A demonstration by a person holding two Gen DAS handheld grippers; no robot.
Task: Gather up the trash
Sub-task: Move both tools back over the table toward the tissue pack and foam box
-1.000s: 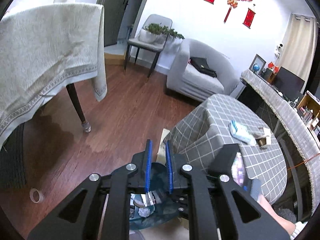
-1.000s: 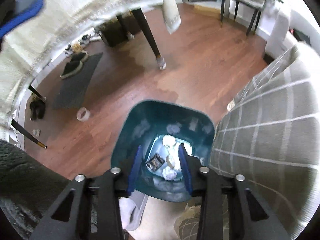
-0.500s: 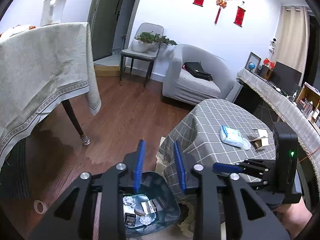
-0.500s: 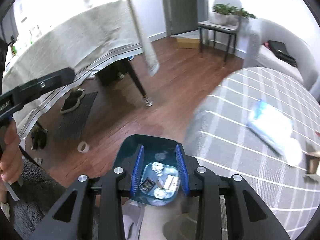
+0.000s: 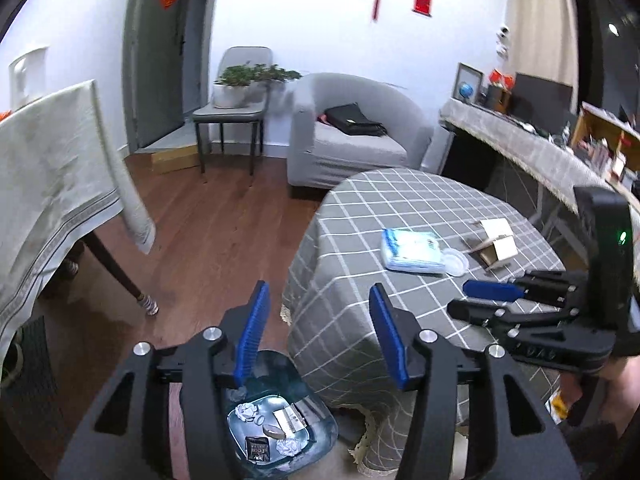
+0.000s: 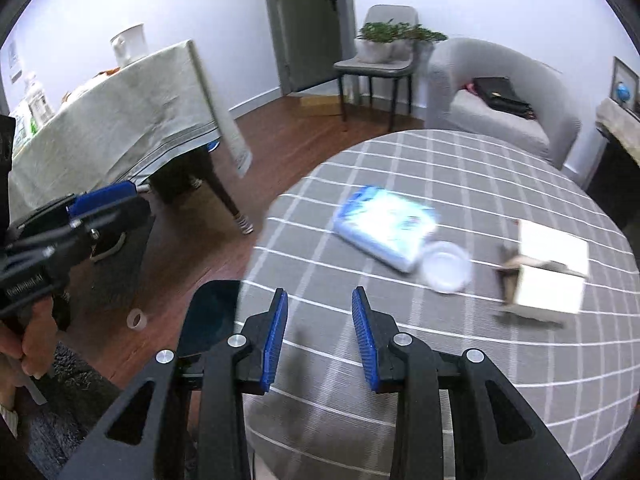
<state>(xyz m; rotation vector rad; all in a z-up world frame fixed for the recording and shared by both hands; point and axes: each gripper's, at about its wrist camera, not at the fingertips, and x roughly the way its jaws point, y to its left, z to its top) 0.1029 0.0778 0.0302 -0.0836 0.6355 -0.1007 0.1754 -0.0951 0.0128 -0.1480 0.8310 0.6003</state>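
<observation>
Both tools have lifted away from the bin on the floor and now face the round bench [image 6: 460,360], draped in a grey checked cloth, which fills most of the right wrist view. The left tool [image 5: 318,332] has gone from nearly closed to spread wide and carries nothing. The right tool [image 6: 320,336] is also spread and empty, hovering over the near edge of the bench.

The blue trash bin [image 5: 280,432] stands on the wooden floor just beside the bench, below the left tool. It already contains crumpled paper balls and small wrappers.

Three things lie near each other on the cloth: a blue and white plastic pack [image 6: 384,228], a torn cardboard box [image 6: 548,276] to its right, and a small clear round lid [image 6: 446,266] touching the pack.

This looks like the turn from dropping trash to fetching more.
</observation>
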